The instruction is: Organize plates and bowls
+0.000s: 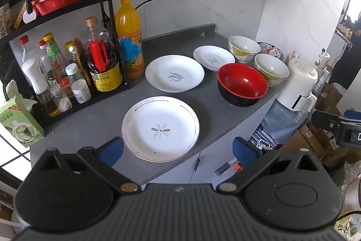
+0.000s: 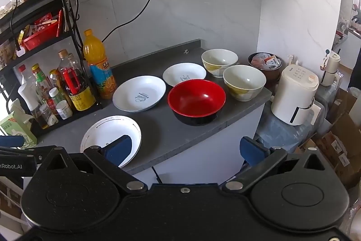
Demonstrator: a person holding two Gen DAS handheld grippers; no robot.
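While both grippers are hovering off the front edge of the grey bench (image 1: 108, 114), the left gripper (image 1: 178, 148) is holding its blue fingers (image 1: 111, 150) spread wide and empty, framing the gold-rimmed plate (image 1: 160, 128) lying nearest that edge. The right gripper (image 2: 190, 149) is likewise gaping, grasping nothing. Behind the gold-rimmed plate, two white plates (image 1: 174, 72) are sitting side by side, the farther one just beside two pale bowls (image 2: 244, 81). In front of those bowls, the red bowl (image 2: 196, 97) is standing upright, apart from every plate.
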